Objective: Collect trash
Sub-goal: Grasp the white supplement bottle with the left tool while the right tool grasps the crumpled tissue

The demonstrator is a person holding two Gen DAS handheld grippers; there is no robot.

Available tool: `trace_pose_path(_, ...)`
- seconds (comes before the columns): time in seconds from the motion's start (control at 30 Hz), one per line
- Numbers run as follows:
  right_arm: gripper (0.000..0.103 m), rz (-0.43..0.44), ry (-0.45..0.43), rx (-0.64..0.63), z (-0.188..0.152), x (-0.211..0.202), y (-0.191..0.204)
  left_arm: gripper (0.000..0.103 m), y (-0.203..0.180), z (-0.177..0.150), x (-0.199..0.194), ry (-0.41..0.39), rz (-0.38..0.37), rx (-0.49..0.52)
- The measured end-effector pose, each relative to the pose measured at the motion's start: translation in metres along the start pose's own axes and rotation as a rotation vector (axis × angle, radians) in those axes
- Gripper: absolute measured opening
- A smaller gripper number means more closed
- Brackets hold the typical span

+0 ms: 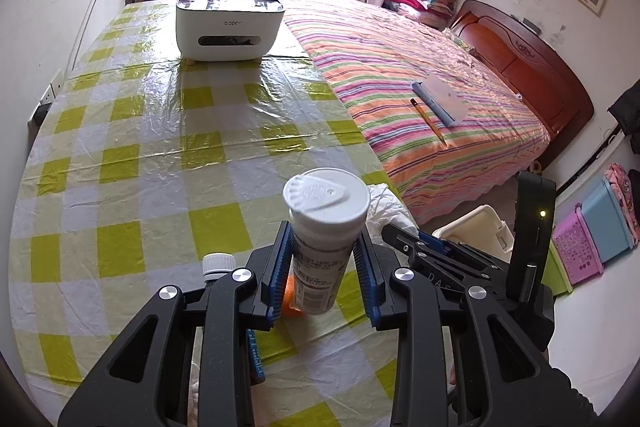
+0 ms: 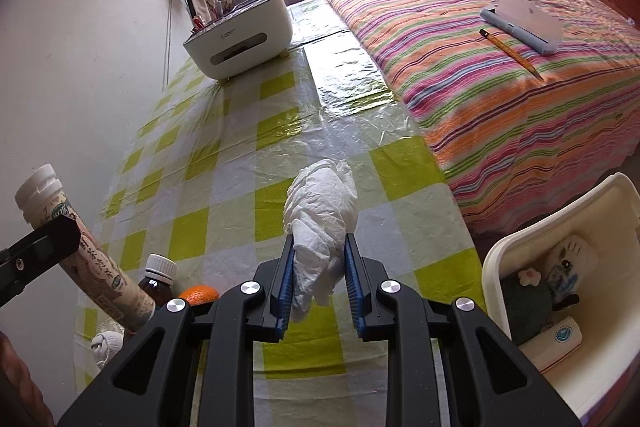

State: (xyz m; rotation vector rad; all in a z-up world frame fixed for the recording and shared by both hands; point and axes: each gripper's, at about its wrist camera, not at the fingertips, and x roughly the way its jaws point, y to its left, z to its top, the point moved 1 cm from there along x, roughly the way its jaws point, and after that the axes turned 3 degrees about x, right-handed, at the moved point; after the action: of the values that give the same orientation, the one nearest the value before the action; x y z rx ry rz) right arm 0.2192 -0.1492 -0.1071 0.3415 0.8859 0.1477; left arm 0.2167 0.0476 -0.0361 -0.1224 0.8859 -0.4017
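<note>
My left gripper (image 1: 324, 255) is shut on a tall paper cup (image 1: 320, 251) with a white lid, held tilted above the green-checked table (image 1: 160, 155). The same cup (image 2: 80, 247) leans in at the left of the right wrist view. My right gripper (image 2: 318, 267) is shut on a crumpled white tissue (image 2: 320, 219), lifted over the table near its right edge. That tissue (image 1: 386, 207) peeks out behind the cup in the left wrist view. A cream bin (image 2: 504, 259) with several items inside stands on the floor, right of the table; its rim (image 1: 472, 223) also shows beyond the right gripper's body.
A brown bottle (image 2: 158, 283) with a white cap, an orange (image 2: 200, 294) and a white wad (image 2: 106, 345) lie on the table at lower left. A white organiser box (image 1: 228, 27) stands at the far end. The striped bed (image 1: 420, 79) carries a pencil and a notebook.
</note>
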Motion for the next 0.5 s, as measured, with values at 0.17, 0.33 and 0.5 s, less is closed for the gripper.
trace_pose_path(0.17, 0.023, -0.005, -0.026, 0.040, 0.002, -0.010, -0.018, 0.028, -0.012, 0.003, 0.005, 0.003, -0.032, 0.002)
trace_pose_path(0.33, 0.023, -0.012, -0.034, 0.057, 0.005, -0.011, -0.027, 0.028, -0.027, 0.005, 0.007, -0.007, -0.033, 0.033)
trace_pose_path(0.5, 0.023, -0.012, -0.069, 0.050, 0.004, -0.021, -0.029, 0.028, -0.040, 0.006, 0.007, -0.012, -0.053, 0.050)
